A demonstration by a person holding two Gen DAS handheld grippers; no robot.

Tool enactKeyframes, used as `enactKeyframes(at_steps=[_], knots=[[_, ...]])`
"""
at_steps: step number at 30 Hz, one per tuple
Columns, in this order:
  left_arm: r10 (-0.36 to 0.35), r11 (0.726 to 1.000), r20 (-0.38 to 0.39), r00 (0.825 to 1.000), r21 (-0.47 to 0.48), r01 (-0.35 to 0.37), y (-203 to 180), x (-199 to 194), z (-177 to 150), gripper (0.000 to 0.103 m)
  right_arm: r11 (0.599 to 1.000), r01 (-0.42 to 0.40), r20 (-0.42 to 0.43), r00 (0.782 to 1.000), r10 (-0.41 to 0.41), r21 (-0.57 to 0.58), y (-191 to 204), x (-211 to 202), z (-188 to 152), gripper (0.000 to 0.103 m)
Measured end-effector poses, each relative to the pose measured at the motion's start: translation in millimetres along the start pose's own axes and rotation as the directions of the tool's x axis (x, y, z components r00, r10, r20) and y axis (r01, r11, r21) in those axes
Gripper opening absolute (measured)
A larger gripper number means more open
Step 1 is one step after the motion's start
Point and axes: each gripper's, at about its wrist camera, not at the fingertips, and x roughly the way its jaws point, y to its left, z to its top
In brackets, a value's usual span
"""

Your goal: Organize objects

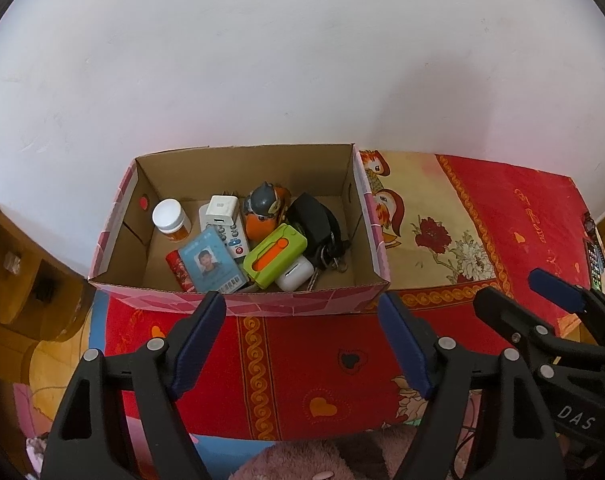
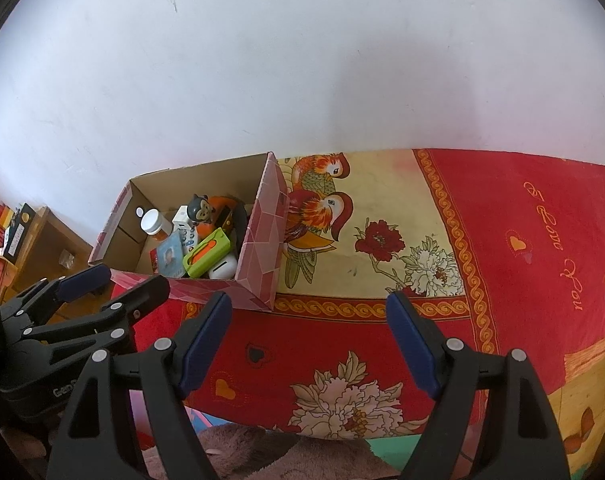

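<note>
A pink-patterned cardboard box [image 1: 238, 302] [image 2: 262, 248] stands on the red flowered cloth against the white wall. Inside lie a white-capped pill bottle [image 1: 170, 216], a white charger [image 1: 221, 210], a monkey figure [image 1: 264, 208], a green and orange case [image 1: 274, 256], an ID card [image 1: 210, 260], a white earbud case [image 1: 294, 278], a black pouch [image 1: 314, 220] and keys [image 1: 334, 258]. My left gripper [image 1: 302, 312] hovers open just in front of the box, nothing between its fingers. My right gripper [image 2: 308, 312] is open over the cloth, right of the box.
The red cloth [image 2: 502, 240] with birds and flowers covers the table to the right of the box. A phone-like device [image 1: 594, 260] lies at the cloth's far right edge. A wooden shelf unit [image 1: 18, 272] stands left of the table. A pink fuzzy fabric [image 1: 302, 460] is below.
</note>
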Motion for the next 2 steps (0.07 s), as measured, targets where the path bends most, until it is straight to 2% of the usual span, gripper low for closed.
enactKeyframes(at_steps=[2], knots=[[0.002,1.0,-0.001,1.0,-0.005,-0.002,1.5,0.8,0.4,0.079,1.0,0.002,0.0,1.0,-0.002,0.005,1.2,-0.6,-0.7,0.08]])
